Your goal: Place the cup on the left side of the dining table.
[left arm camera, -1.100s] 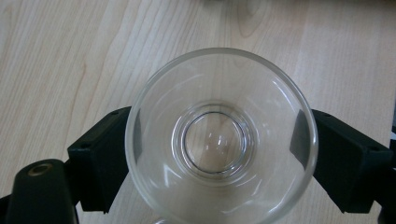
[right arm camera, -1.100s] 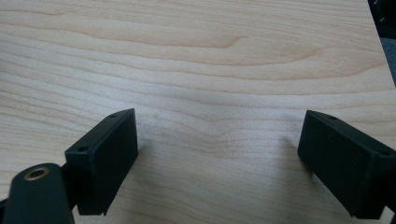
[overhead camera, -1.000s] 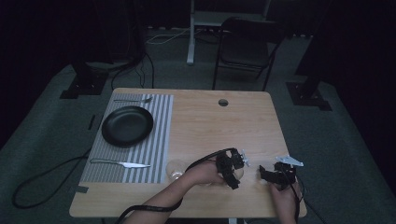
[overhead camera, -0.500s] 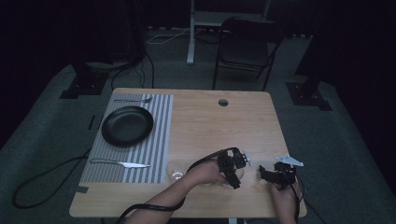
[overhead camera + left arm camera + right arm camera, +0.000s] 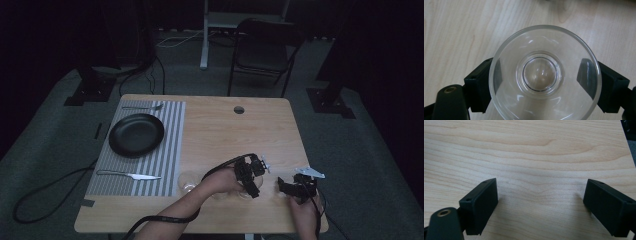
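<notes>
A clear drinking glass [image 5: 541, 75] stands upright on the wooden table [image 5: 454, 30], seen from straight above in the left gripper view. My left gripper [image 5: 545, 85] has one black jaw on each side of it, pressed to its wall just under the rim. In the high view the left gripper [image 5: 251, 189] is near the table's front right, with the forearm reaching across from the bottom. My right gripper [image 5: 292, 189] sits just to its right; in the right gripper view it [image 5: 541, 202] stands open over bare wood.
A second clear glass [image 5: 187, 184] stands by the front right corner of the striped mat [image 5: 170, 150]. On the mat lie a black plate [image 5: 136, 134], a fork [image 5: 142, 106] and a knife [image 5: 127, 175]. A cable hole [image 5: 239, 109] is at the table's back; a chair [image 5: 262, 45] stands beyond.
</notes>
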Tool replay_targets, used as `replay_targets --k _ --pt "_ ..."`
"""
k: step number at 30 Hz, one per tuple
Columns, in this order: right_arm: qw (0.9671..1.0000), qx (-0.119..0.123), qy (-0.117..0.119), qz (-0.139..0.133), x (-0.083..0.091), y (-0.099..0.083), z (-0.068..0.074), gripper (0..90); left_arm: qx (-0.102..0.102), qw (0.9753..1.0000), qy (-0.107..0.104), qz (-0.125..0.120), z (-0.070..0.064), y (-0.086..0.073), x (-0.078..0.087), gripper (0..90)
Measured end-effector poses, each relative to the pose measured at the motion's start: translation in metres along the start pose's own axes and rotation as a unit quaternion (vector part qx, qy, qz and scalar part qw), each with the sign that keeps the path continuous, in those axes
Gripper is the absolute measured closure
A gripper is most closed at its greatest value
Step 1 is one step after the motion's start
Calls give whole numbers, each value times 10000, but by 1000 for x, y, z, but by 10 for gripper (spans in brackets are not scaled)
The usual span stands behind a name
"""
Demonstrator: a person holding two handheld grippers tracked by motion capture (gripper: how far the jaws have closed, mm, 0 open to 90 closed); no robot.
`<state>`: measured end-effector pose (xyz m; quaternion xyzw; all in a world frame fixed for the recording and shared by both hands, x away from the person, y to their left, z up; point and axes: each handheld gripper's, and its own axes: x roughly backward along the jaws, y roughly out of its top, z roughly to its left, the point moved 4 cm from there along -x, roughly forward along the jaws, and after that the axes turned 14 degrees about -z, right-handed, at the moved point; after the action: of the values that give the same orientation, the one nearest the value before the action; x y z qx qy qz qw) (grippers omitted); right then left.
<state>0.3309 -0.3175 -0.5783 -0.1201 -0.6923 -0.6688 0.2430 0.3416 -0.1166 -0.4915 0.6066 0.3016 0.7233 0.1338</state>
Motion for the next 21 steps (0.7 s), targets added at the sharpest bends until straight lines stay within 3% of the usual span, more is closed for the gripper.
replay_targets --k 14,20,21 --pt "10000 0 -1 -6 0 0 0 119 267 9993 208 -176 29 7 10 179" --pt "10000 1 0 -5 0 0 0 119 361 9986 360 -145 41 6 14 179" --pt "10000 2 -1 -6 0 0 0 119 377 9981 479 -134 47 4 18 179"
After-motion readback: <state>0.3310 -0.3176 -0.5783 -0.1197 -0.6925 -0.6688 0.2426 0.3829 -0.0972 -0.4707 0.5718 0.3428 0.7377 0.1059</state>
